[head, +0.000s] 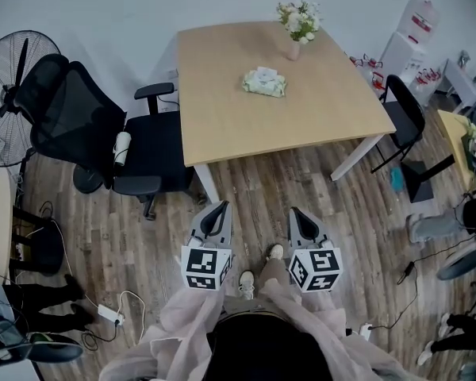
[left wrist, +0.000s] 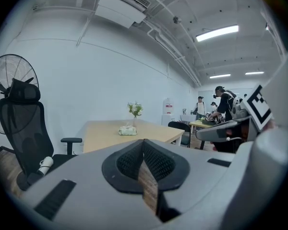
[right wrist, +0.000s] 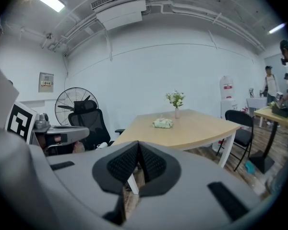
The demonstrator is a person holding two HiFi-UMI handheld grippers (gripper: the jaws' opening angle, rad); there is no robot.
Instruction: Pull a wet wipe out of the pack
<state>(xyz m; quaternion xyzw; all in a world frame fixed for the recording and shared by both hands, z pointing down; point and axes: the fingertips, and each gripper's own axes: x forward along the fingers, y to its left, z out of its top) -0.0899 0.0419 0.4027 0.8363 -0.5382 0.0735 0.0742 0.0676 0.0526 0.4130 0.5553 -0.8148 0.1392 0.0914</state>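
A pale green wet wipe pack [head: 264,82] lies near the middle of a light wooden table [head: 222,125], a white wipe poking from its top. It also shows far off as the pack [left wrist: 127,131] and the pack [right wrist: 162,123] in the two gripper views. My left gripper [head: 216,210] and right gripper [head: 301,218] hang over the wooden floor, well short of the table's near edge. Both are shut with nothing between their jaws, as seen at the left gripper [left wrist: 143,143] and the right gripper [right wrist: 137,145].
A vase of white flowers [head: 299,24] stands behind the pack. A black office chair [head: 103,137] sits left of the table, a fan [head: 4,94] beyond it. A black folding chair [head: 404,121] is at the right. Cables and a power strip [head: 109,314] lie on the floor. People [left wrist: 221,104] stand far right.
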